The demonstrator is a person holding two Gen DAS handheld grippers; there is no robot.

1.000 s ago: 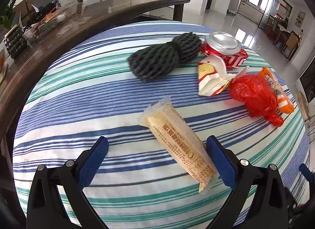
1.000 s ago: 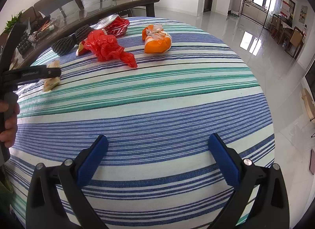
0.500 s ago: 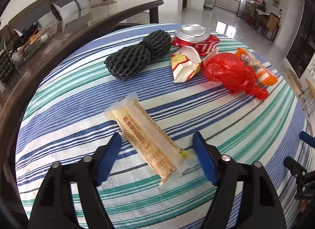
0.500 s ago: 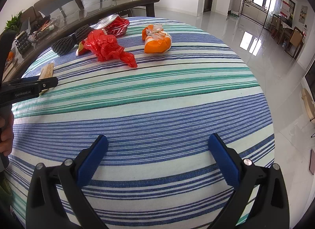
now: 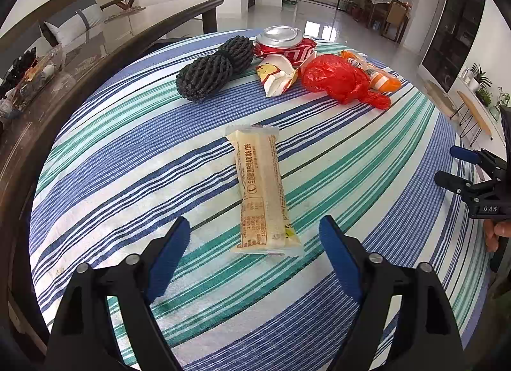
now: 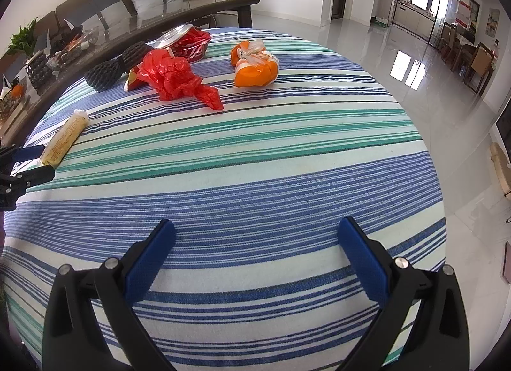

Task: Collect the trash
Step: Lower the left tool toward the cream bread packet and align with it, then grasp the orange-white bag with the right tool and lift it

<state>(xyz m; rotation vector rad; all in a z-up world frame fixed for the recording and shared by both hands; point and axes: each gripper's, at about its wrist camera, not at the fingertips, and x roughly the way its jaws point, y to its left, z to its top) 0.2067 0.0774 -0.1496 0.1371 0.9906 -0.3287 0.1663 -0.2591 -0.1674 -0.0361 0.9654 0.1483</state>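
Snack wrapper (image 5: 263, 192) lying flat on the striped tabletop (image 5: 127, 160), just ahead of the left gripper (image 5: 254, 230).

Its long axis is running almost straight away from that gripper, near end sitting between the two blue pads, untouched; the jaws have just been opening and are standing wide. The right gripper (image 6: 255, 235) is hovering wide and empty over bare cloth, well apart, so the left is nearer. Farther off, the can, mesh sleeve and red bag are overlapping; no bin is showing.
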